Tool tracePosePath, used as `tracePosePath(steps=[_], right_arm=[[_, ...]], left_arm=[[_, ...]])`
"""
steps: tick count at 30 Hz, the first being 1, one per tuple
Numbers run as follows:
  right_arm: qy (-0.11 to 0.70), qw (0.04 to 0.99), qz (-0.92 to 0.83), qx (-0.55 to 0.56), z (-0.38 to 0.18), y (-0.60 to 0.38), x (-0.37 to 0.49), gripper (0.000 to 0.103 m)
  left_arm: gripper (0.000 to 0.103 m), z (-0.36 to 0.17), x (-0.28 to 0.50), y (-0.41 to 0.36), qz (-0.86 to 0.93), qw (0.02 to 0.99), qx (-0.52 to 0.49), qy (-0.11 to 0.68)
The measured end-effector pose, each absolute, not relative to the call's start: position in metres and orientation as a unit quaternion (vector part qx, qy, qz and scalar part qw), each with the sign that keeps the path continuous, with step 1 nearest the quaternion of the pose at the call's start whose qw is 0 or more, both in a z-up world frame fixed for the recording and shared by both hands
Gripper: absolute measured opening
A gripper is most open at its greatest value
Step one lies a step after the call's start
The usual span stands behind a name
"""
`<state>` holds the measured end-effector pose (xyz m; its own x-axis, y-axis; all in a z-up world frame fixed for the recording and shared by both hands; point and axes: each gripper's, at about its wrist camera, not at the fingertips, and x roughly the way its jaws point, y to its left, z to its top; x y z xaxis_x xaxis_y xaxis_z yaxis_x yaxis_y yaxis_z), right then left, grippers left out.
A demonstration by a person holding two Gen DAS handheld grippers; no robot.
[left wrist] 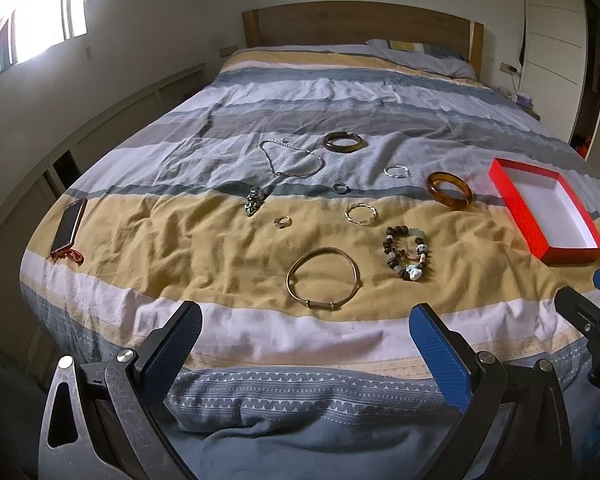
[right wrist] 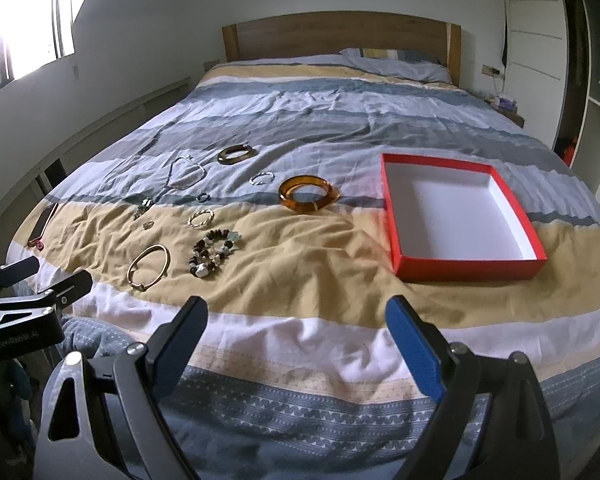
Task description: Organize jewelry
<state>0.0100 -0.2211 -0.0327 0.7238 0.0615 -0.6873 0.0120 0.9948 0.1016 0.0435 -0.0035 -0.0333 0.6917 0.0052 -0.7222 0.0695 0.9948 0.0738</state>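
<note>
Both grippers [left wrist: 306, 320] [right wrist: 296, 316] gape over six bangles [left wrist: 323, 279], two rings [left wrist: 282, 221].

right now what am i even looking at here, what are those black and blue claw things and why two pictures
The claws are two hand-held grippers, each carrying its own camera looking along its fingers. One picture comes from the left gripper, the other from the right gripper. Both are open and hold nothing. They hover over the foot of a bed where jewelry lies: a gold bangle, a beaded bracelet, an amber bangle, a necklace. An open red box sits to the right, empty.
</note>
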Motion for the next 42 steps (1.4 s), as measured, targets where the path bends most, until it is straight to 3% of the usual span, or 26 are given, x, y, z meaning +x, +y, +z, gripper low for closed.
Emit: tracePosePath(steps=[28,42], right_arm=[[0.376,0.926,0.006,0.021,-0.027,-0.217,0.011,0.091],[0.384,0.922,0.041,0.038,-0.031,-0.214,0.018,0.089]], left_arm=[[0.102,-0.036,0.049,0.006,-0.004,0.921,0.034,0.388],[0.102,-0.049,0.057,0.027,-0.032,0.905,-0.009,0.423]])
